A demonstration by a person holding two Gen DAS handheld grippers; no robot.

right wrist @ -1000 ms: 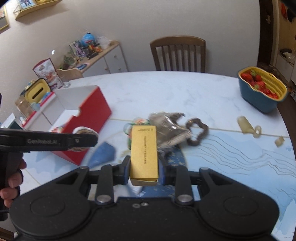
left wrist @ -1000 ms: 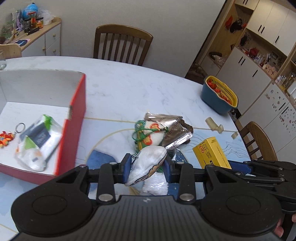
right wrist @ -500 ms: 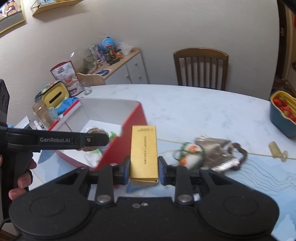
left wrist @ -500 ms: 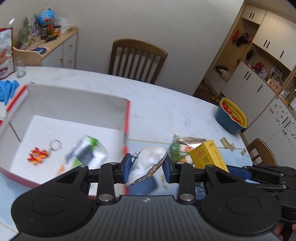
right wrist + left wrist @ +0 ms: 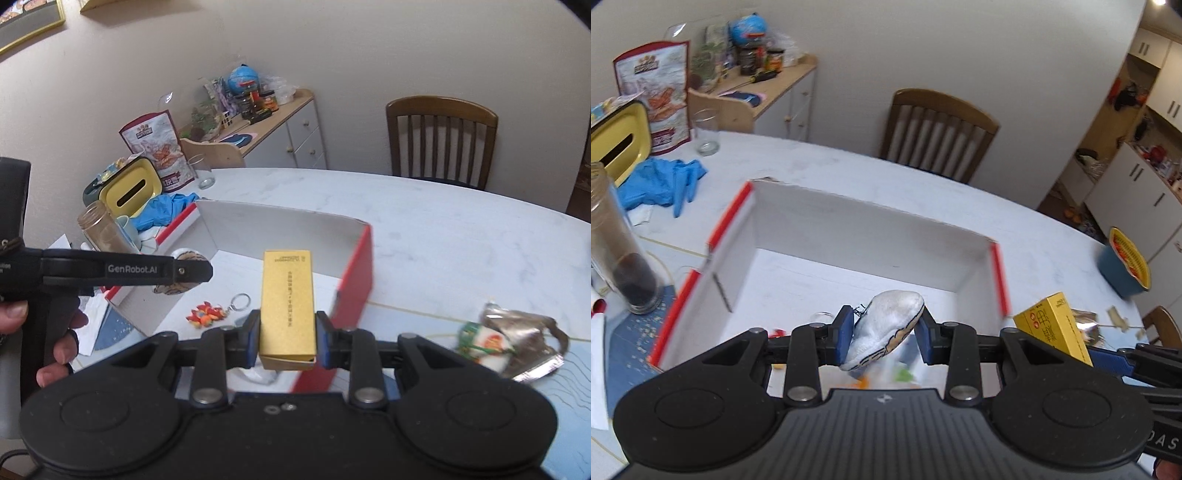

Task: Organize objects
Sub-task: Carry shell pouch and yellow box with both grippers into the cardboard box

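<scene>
The white table [image 5: 461, 229] is carrying an open red box [image 5: 849, 236], evidently serving as the collecting bin. The right gripper [image 5: 288, 338] is clamping an upright yellow carton [image 5: 288, 299] above the box's near wall; the left gripper [image 5: 884, 338] is pinching a white pouch [image 5: 886, 325] over its interior. A keychain [image 5: 214, 312] is lying inside, while foil packets [image 5: 517, 347] are waiting outside.

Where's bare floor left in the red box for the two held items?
Free: the box floor along its far wall and left half. Crowded: the near side, with the keychain and a blurred packet under the left gripper. Outside, wrappers crowd the table by the right wall.
</scene>
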